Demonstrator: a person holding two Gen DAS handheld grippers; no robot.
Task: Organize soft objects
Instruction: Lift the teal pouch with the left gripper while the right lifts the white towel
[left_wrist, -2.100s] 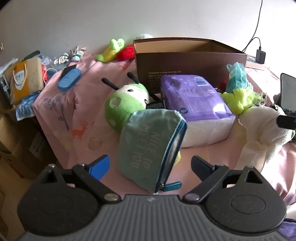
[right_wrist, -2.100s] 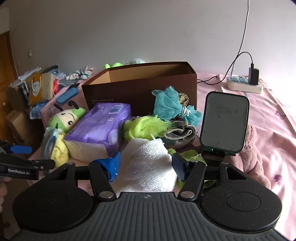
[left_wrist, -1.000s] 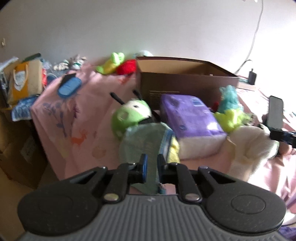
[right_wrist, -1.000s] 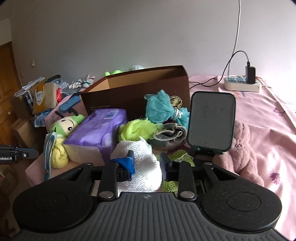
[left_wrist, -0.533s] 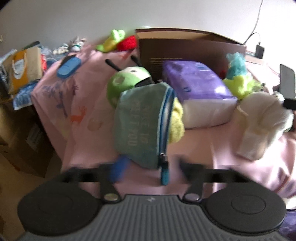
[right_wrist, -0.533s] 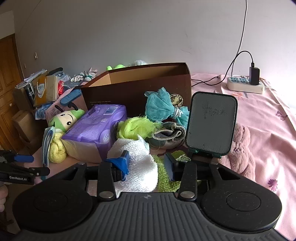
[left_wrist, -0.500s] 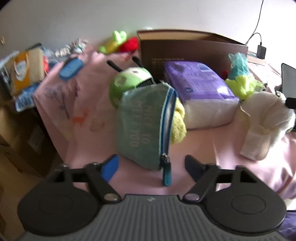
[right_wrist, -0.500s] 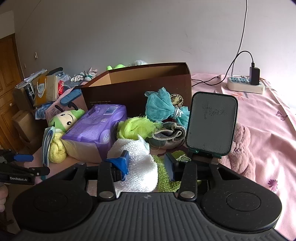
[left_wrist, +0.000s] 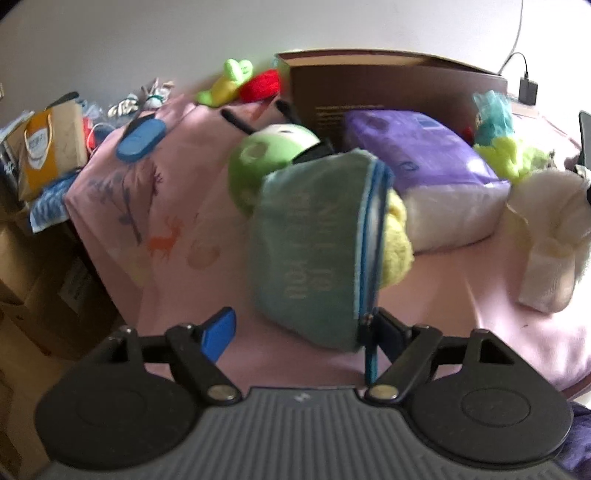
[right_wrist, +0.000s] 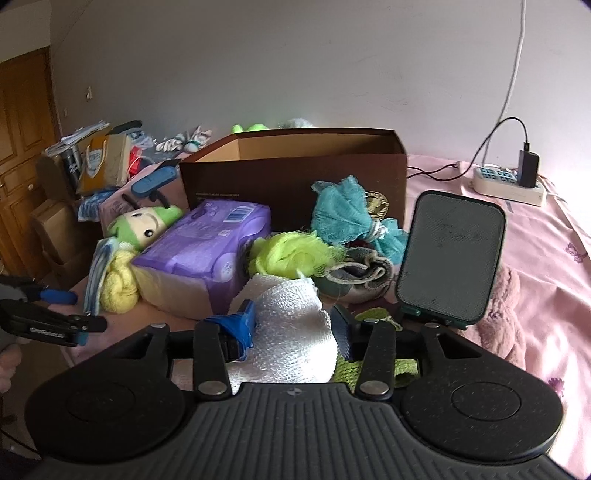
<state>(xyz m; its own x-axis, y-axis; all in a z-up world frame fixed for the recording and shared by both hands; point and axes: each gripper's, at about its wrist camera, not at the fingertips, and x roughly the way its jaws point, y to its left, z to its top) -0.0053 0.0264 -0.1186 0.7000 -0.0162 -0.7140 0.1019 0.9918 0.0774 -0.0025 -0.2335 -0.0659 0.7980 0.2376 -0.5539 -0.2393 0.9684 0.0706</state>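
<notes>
A teal zip pouch (left_wrist: 310, 251) stands on the pink bedspread (left_wrist: 166, 206), leaning against a yellow cloth (left_wrist: 397, 240) and a green plush (left_wrist: 258, 162). My left gripper (left_wrist: 301, 321) is open, its fingers spread wide to either side of the pouch's near end; the right finger sits by the zipper pull. In the right wrist view a white towel (right_wrist: 291, 332) lies between the fingers of my right gripper (right_wrist: 295, 321), whose jaws are opening. The brown box (right_wrist: 295, 173) stands open behind a purple tissue pack (right_wrist: 207, 251).
A neon-yellow mesh sponge (right_wrist: 291, 254), a teal one (right_wrist: 343, 210) and a grey sock bundle (right_wrist: 354, 277) lie before the box. A phone on a stand (right_wrist: 450, 258) and a pink plush (right_wrist: 502, 317) are to the right. The bed's left edge drops to cardboard boxes (left_wrist: 33, 280).
The left jaws went from nearly shut to wide open, and that gripper sank closer to the pouch. The right jaws widened around the towel.
</notes>
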